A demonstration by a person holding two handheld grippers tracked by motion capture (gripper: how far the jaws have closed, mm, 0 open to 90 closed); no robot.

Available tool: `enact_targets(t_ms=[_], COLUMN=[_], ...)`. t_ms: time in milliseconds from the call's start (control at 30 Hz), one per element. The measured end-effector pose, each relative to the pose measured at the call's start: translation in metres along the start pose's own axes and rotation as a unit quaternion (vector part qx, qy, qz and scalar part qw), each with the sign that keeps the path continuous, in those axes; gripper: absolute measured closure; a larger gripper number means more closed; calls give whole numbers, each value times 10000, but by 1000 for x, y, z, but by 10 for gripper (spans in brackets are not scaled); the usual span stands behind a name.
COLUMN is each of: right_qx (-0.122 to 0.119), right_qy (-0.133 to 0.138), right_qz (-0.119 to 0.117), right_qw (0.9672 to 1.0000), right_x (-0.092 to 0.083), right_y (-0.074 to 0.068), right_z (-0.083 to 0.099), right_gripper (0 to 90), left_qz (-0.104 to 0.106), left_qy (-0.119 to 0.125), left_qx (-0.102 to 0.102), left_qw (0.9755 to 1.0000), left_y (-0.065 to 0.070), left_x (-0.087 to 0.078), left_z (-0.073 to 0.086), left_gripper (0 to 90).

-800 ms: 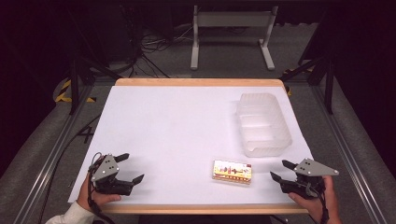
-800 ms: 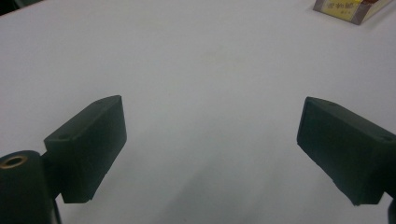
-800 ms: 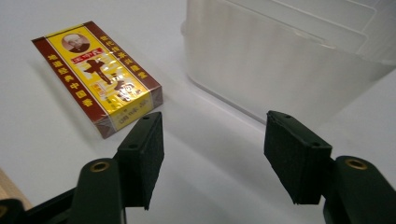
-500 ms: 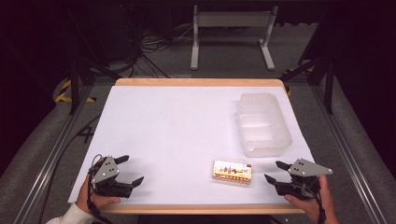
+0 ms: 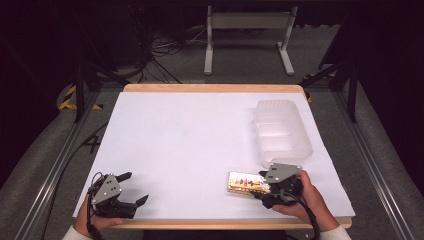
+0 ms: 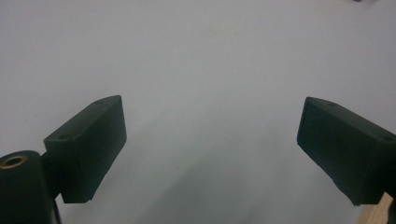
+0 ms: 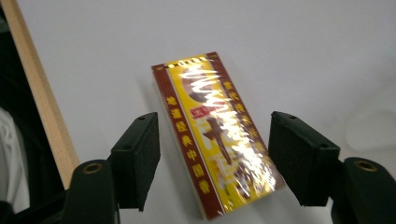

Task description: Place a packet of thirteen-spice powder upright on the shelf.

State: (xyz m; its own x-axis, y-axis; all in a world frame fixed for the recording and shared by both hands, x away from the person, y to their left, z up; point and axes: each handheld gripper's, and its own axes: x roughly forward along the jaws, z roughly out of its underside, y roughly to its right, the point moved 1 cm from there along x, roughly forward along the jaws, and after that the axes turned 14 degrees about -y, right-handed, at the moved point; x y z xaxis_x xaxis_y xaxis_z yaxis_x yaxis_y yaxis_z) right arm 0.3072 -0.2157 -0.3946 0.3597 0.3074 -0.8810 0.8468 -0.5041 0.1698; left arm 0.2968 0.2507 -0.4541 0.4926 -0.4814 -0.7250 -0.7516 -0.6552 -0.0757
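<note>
A flat yellow and dark-red packet (image 5: 244,182) wrapped in shiny film lies on the white table near its front edge. My right gripper (image 5: 262,187) has come in from the packet's right end. In the right gripper view its two black jaws stand on either side of the packet (image 7: 215,126), and a gap shows at the left pad, so the right gripper (image 7: 215,156) is open around it. My left gripper (image 5: 135,187) rests at the front left corner, open, with only bare white table between its jaws (image 6: 210,140).
A clear plastic tub (image 5: 281,131) stands at the right side of the table, just beyond the right hand. The wooden table rim (image 5: 210,88) runs along the far edge, and the front edge (image 7: 42,102) lies close to the right gripper. Dark floor and cables surround the table.
The right hand has moved left along the front edge, and its jaws now straddle the packet's right end. The left gripper has stayed in place.
</note>
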Motion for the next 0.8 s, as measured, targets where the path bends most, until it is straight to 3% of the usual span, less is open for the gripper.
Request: enact_targets(t_ms=[200, 300, 433, 800], right_qx=[-553, -637, -781, -855], right_qy=[-388, -511, -731, -1145], right_qz=[-317, -337, -559, -745], right_qw=[9972, 9961, 9927, 9869], right_x=[24, 34, 47, 68], right_y=[0, 3, 8, 11], right_z=[-36, -45, -60, -69], right_gripper=[301, 293, 277, 272], left_qz=[-17, -23, -12, 23], left_qy=[-17, -23, -38, -88], left_qx=[-1, -20, -10, 38], left_qw=[10000, 10000, 10000, 10000], left_y=[2, 2, 1, 2], left_x=[-3, -4, -4, -2], left_z=[4, 5, 6, 5], left_gripper=[89, 88, 87, 86])
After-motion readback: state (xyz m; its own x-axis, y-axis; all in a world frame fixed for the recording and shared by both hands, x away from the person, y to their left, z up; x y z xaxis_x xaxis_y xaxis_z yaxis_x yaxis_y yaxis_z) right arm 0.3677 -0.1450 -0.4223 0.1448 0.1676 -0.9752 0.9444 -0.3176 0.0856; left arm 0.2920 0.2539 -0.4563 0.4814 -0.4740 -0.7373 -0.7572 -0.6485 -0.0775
